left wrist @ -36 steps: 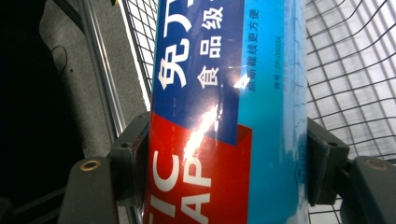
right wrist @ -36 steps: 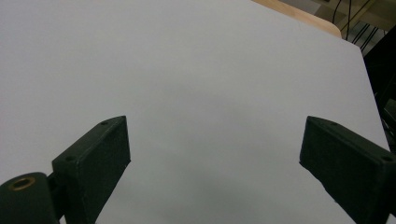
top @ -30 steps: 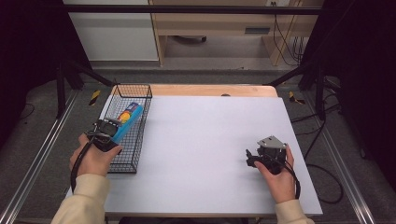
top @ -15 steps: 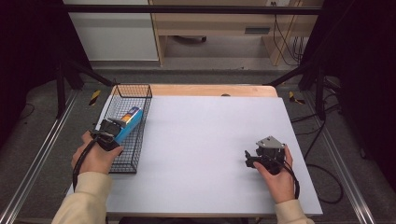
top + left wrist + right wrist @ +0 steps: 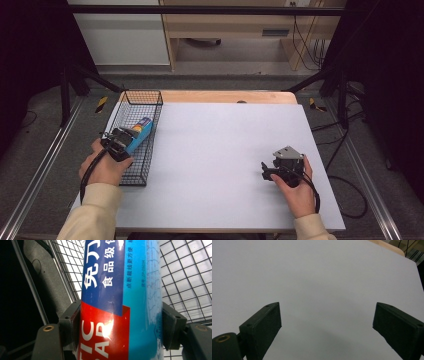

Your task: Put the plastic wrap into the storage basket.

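Observation:
A long blue box [image 5: 140,130] with a red end and white lettering lies low inside the black wire basket [image 5: 145,95] at the table's left edge. My left gripper [image 5: 121,141] is shut on its near end. In the left gripper view the blue box [image 5: 120,295] stands between both black pads, the basket mesh [image 5: 185,277] behind it. My right gripper [image 5: 266,171] rests on the white table surface [image 5: 220,140] at the front right, held by a hand. Its jaws stand wide apart in the right gripper view, my right gripper [image 5: 325,322] with nothing between them.
The white sheet [image 5: 317,272] covers most of the wooden table, whose bare edge [image 5: 225,96] shows at the back. Metal rails [image 5: 40,170] run along the floor on both sides. Cables [image 5: 345,190] lie on the floor at the right.
My left gripper has lowered the blue box down into the basket and drawn it slightly nearer. The right gripper has stayed put.

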The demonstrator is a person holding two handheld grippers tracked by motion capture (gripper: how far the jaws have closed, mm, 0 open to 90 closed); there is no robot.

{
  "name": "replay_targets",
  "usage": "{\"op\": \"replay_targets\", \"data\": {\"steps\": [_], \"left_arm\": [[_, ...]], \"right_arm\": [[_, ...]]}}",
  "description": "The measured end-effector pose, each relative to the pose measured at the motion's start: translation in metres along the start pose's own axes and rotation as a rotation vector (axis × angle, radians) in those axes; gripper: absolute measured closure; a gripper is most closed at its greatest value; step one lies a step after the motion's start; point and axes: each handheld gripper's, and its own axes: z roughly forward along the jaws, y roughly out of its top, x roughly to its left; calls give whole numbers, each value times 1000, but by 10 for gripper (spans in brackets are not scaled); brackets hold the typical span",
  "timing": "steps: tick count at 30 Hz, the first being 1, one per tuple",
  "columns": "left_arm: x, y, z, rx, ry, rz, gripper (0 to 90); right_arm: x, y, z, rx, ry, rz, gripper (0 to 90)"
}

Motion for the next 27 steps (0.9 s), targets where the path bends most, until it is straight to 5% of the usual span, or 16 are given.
{"op": "replay_targets", "data": {"steps": [27], "left_arm": [[0, 0, -1, -21, -3, 11, 307]], "right_arm": [[2, -1, 2, 18, 14, -11, 79]]}}
